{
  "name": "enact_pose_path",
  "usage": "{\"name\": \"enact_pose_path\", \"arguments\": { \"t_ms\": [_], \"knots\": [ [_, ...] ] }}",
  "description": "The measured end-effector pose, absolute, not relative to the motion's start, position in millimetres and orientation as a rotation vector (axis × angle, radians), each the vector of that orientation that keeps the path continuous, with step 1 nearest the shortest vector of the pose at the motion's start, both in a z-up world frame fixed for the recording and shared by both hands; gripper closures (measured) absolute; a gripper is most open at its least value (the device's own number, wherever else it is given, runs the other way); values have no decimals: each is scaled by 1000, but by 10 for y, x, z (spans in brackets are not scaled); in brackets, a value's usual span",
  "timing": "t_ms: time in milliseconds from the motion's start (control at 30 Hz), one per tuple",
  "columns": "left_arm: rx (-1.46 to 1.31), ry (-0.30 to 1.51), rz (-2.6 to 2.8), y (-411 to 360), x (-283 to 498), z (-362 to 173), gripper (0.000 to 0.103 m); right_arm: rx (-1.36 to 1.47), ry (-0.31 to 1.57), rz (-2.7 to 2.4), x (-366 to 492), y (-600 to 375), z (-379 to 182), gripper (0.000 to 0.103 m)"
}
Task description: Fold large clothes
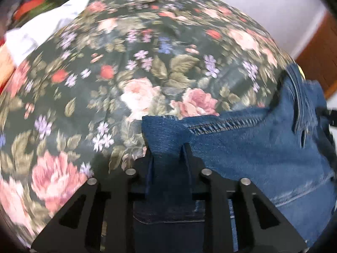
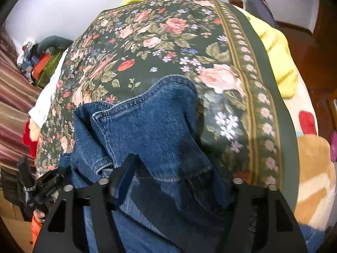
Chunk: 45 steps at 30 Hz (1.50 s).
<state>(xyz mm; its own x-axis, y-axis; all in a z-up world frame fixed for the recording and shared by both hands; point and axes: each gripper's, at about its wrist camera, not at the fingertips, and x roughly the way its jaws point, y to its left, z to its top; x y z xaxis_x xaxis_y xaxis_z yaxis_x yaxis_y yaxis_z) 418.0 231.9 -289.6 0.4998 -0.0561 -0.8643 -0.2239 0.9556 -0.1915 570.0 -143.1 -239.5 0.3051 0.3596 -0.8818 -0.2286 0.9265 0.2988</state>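
One blue denim garment (image 2: 151,126), bunched, stitched seams showing.

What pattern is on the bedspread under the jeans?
Pink roses on dark green bedspread, clearest in the right wrist view.

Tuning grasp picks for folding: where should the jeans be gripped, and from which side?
Grip the jeans at a stitched edge or corner, coming steeply from above over the floral bedspread. The hem's thicker layered fold likely gives the jaws firmer purchase than flat denim.
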Motion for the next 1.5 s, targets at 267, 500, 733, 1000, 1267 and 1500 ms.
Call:
{"name": "enact_pose_path", "arguments": {
  "t_ms": [267, 500, 733, 1000, 1267, 1500],
  "knots": [
    [-81, 886, 185, 2174, 3738, -2299, 92, 107, 1153, 349, 5689, -1194, -2323, 79],
    [-47, 818, 219, 2441, 3304, -1824, 94, 86, 1097, 389, 5529, -894, -1998, 81],
    [-8, 803, 322, 2775, 3138, -1738, 94, 50, 1039, 490, 5459, -322, -1674, 82],
    [-66, 914, 338, 3201, 3217, -2146, 94, -94, 1042, 472, 5606, 345, -1968, 81],
    [-57, 1013, 399, 3251, 3517, -2640, 82, -294, 1045, 434, 5674, 279, -2304, 58],
    [-48, 1040, 386, 3192, 3483, -2613, 55, -532, 867, 326, 5406, 146, -2206, 6]
  ]
}}
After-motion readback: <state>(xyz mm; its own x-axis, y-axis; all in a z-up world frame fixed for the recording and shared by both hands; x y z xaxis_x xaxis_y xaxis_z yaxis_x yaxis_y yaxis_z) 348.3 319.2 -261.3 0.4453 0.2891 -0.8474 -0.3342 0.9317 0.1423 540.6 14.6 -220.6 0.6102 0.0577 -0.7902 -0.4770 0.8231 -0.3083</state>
